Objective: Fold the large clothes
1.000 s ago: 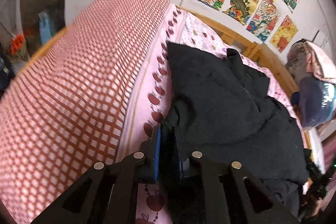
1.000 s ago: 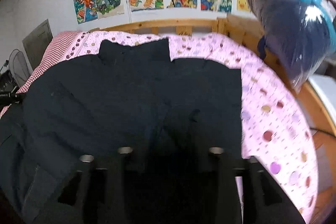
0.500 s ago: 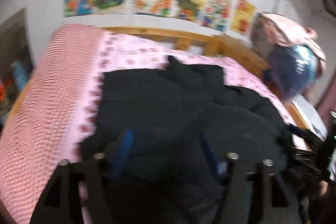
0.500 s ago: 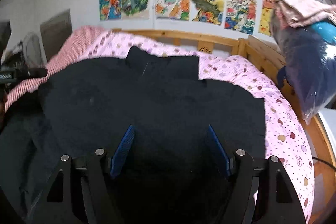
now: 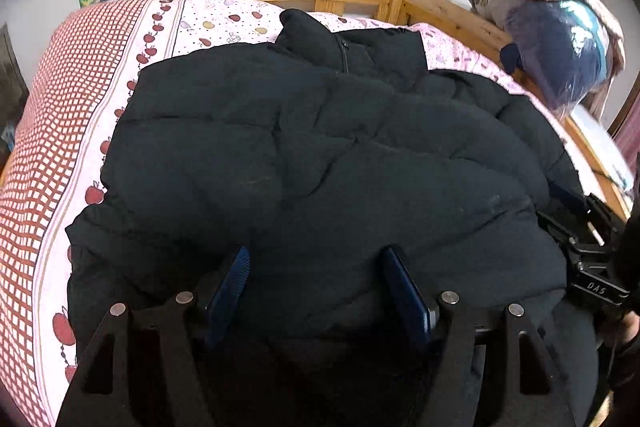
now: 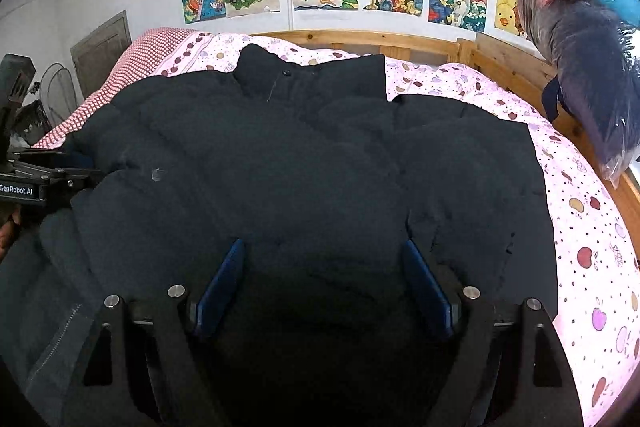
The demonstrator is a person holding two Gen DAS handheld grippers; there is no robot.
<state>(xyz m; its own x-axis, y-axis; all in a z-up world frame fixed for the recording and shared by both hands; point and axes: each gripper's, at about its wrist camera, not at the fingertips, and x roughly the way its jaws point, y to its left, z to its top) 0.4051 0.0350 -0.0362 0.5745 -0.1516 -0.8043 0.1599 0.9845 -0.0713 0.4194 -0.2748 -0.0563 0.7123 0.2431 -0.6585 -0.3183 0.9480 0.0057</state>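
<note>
Lay spread across the pink bed (image 6: 580, 227): a black padded jacket (image 5: 320, 155), collar toward the far headboard, sides seemingly already turned in. Hovered over its near hem, both with jaws wide apart and holding nothing: the left gripper (image 5: 316, 283) and right gripper (image 6: 326, 277). Probably between folds; next called for pinching the near hem and carrying it toward the collar.
</note>
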